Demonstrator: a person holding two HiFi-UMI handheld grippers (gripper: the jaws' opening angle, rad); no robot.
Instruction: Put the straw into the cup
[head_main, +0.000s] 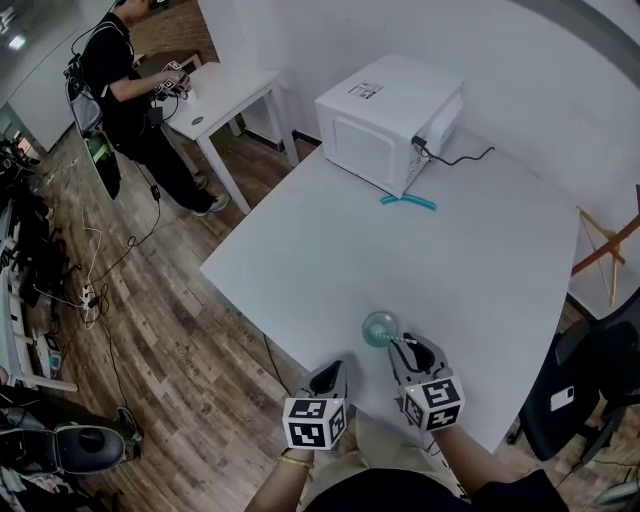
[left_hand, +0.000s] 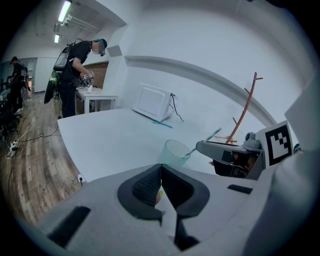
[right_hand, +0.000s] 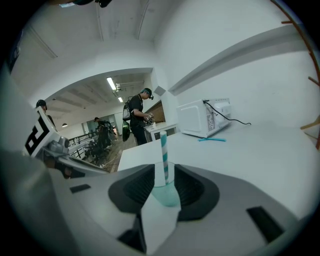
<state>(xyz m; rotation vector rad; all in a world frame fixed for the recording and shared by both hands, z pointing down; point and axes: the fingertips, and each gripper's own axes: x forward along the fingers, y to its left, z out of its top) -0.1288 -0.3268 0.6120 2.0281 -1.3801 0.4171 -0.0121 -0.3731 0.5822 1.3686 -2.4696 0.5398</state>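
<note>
One straw (right_hand: 163, 152) standing in cup (head_main: 379, 328), right gripper (right_hand: 164, 184) spread around it, left gripper (left_hand: 160, 169) clenched empty.

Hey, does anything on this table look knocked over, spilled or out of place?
Nothing is spilled or tipped. The cup stands upright near the front edge of the table, with a striped straw in it. The only strays are teal straws lying loose beside the microwave, by its trailing cord.
</note>
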